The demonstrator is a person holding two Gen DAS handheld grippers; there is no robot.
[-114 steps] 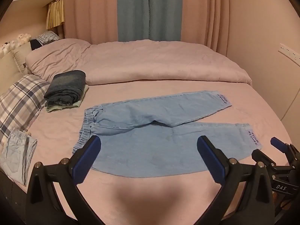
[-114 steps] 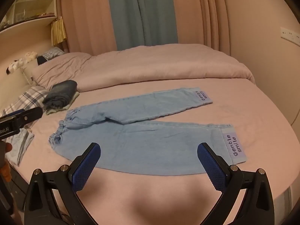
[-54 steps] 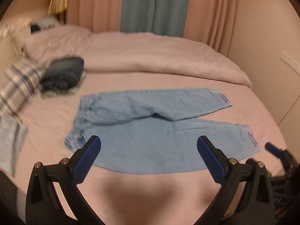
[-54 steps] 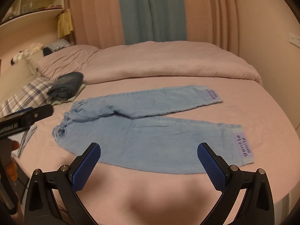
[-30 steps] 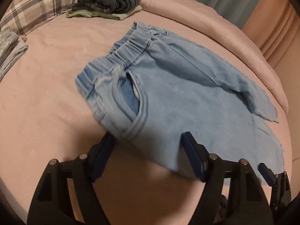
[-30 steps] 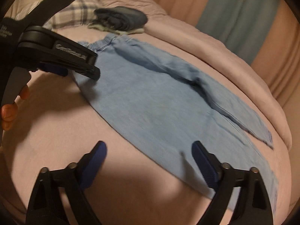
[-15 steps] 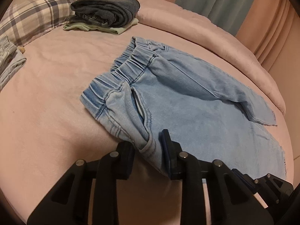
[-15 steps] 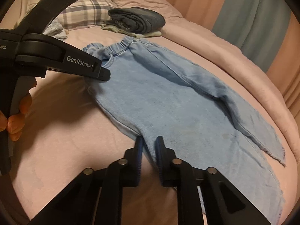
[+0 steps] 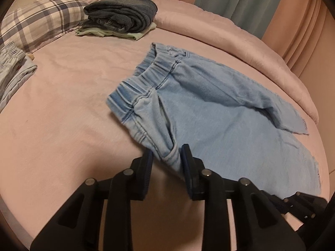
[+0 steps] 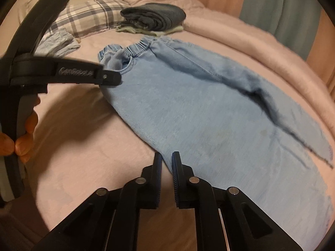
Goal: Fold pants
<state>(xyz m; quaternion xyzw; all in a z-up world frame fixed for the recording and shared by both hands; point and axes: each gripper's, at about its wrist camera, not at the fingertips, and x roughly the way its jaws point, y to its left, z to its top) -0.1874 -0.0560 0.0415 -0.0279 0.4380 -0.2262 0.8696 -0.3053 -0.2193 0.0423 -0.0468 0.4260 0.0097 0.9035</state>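
Observation:
Light blue denim pants [image 9: 219, 113] lie spread on the pink bed [image 9: 67, 108], elastic waistband to the left, legs to the right. My left gripper [image 9: 166, 156] is shut on the near hip edge beside the pocket, lifting it slightly. In the right wrist view the left gripper [image 10: 111, 78] shows clamped at the pants' waist corner. My right gripper [image 10: 166, 161] is shut on the near side edge of the pants [image 10: 209, 108], further along the leg.
A folded stack of dark jeans on green cloth [image 9: 119, 18] sits behind the waistband. A plaid pillow [image 9: 37, 23] and folded pale garments [image 9: 12, 62] lie at the left. A rolled pink duvet [image 9: 240, 35] runs along the far side, with curtains behind it.
Both grippers came down from above the bed to the pants' near edge and closed on it. Since half a second ago the left has lifted the hip corner slightly.

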